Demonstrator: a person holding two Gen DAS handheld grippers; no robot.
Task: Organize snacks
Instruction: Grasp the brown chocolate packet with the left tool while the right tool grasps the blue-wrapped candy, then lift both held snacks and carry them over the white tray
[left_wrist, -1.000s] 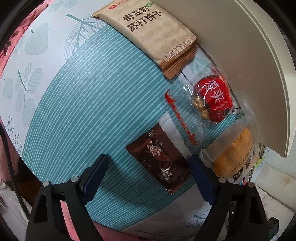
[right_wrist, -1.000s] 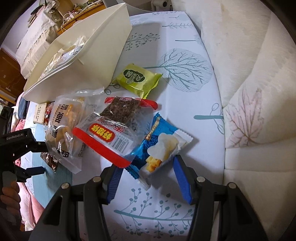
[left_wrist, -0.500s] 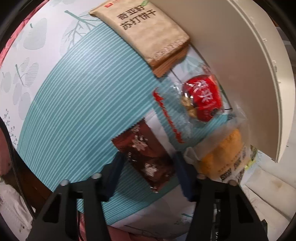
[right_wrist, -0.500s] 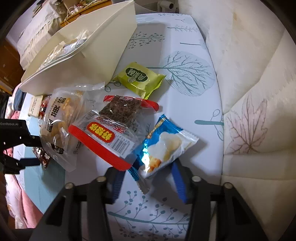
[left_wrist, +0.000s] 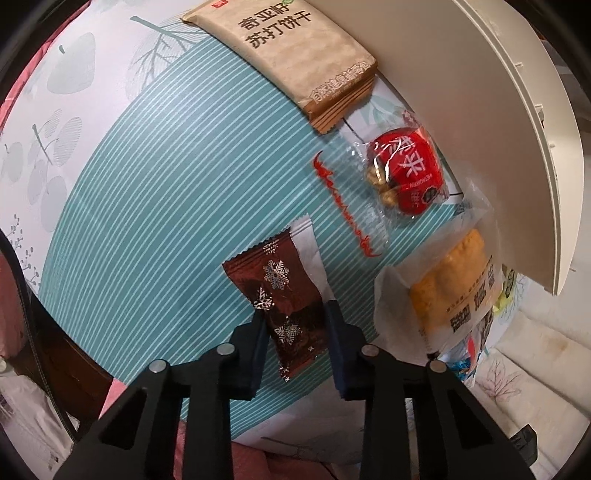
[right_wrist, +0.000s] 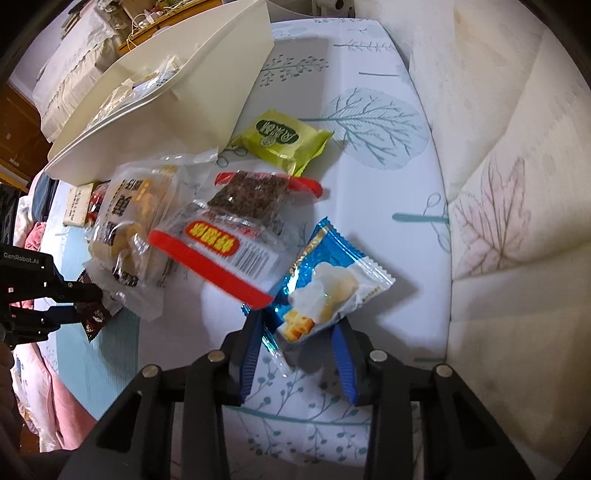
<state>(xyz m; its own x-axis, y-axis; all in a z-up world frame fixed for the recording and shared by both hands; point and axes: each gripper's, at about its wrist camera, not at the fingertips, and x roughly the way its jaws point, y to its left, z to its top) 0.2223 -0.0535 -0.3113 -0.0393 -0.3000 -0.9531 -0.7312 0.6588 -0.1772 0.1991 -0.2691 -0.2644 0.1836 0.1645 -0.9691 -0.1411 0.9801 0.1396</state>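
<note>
Both grabs happening at once: left gripper (left_wrist: 297, 328) has just been closing onto the brown snowflake packet (left_wrist: 284, 295), right gripper (right_wrist: 299, 332) onto the blue packet (right_wrist: 332, 288). Next, I'd guess: lift them into the white bin (right_wrist: 207, 92) ahead.

we see soft, even indoor light, strong fisheye bending with black corners, glare on the clear red-edged plastic wrapper (right_wrist: 229, 247), and slight blur lower left.

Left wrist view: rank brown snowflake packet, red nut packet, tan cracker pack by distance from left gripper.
1. Brown snowflake packet, between the left gripper's closing jaws.
2. Red nut packet, upper right, beside the white bin.
3. Tan cracker pack, at the top.
</note>
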